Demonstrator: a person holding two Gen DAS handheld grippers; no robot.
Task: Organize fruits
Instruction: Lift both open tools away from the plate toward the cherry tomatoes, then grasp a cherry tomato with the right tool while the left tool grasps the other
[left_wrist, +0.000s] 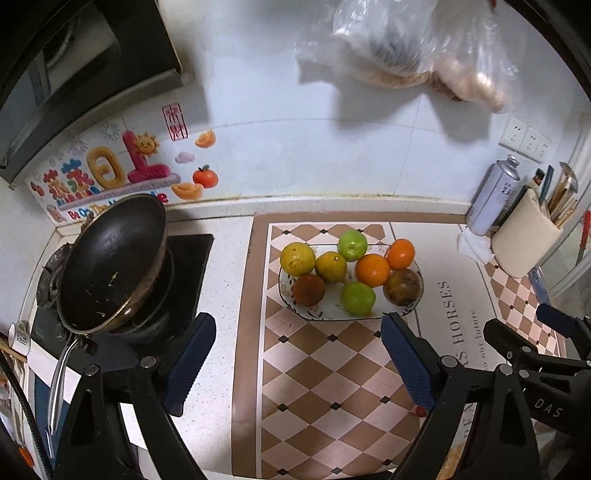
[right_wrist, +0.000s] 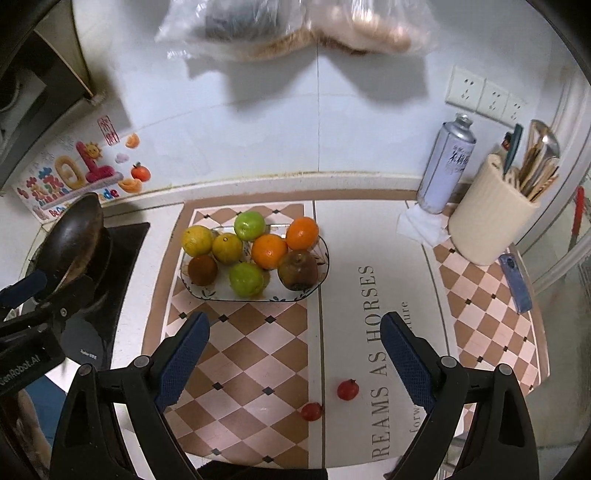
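Nearest the right wrist camera, the right gripper (right_wrist: 295, 354) is being held with its fingers (right_wrist: 183, 354) spread and empty, two small red fruits (right_wrist: 347, 389) lying on the tabletop (right_wrist: 388, 236) between them. The left gripper (left_wrist: 297, 363) is likewise being kept released above the checkered mat (left_wrist: 314, 387), nothing grasped. Farther off, beyond both sets of fingertips and well apart from them, the plate (left_wrist: 295, 312) is being seen loaded with oranges (left_wrist: 372, 270), green fruits (left_wrist: 357, 297) and yellow ones (left_wrist: 297, 258).
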